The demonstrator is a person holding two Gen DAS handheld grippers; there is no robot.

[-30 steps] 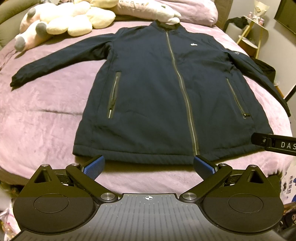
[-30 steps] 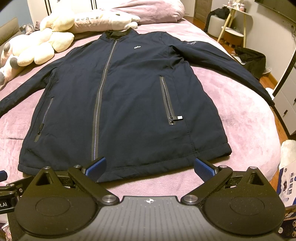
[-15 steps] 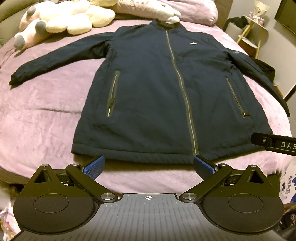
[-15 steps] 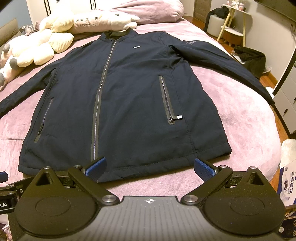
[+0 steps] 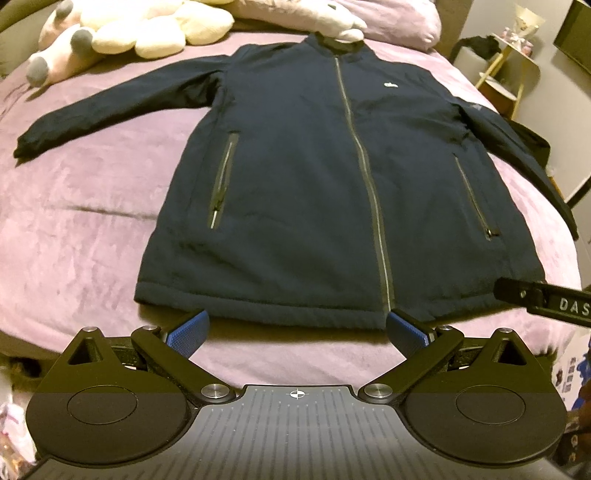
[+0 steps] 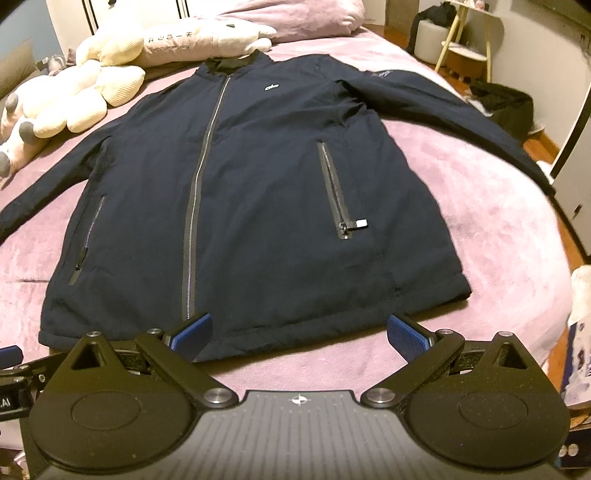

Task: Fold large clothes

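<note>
A dark navy zip jacket (image 5: 314, 177) lies flat and face up on the pink bedspread (image 5: 74, 229), collar far, hem near, both sleeves spread out to the sides. It also shows in the right wrist view (image 6: 240, 192). My left gripper (image 5: 297, 328) is open and empty, just short of the hem near the zipper's bottom. My right gripper (image 6: 301, 334) is open and empty, its left blue pad (image 6: 192, 334) over the hem. The right gripper's body shows at the right edge of the left wrist view (image 5: 546, 301).
Plush toys (image 5: 122, 33) and a pink pillow (image 6: 295, 18) lie at the bed's head beyond the collar. A small side table (image 6: 465, 40) and a dark bag (image 6: 506, 107) stand on the floor to the right. The bed's edge drops off right of the right sleeve (image 6: 461, 107).
Both grippers have edged slightly forward toward the hem. The jacket has not moved and both grippers stay open.
</note>
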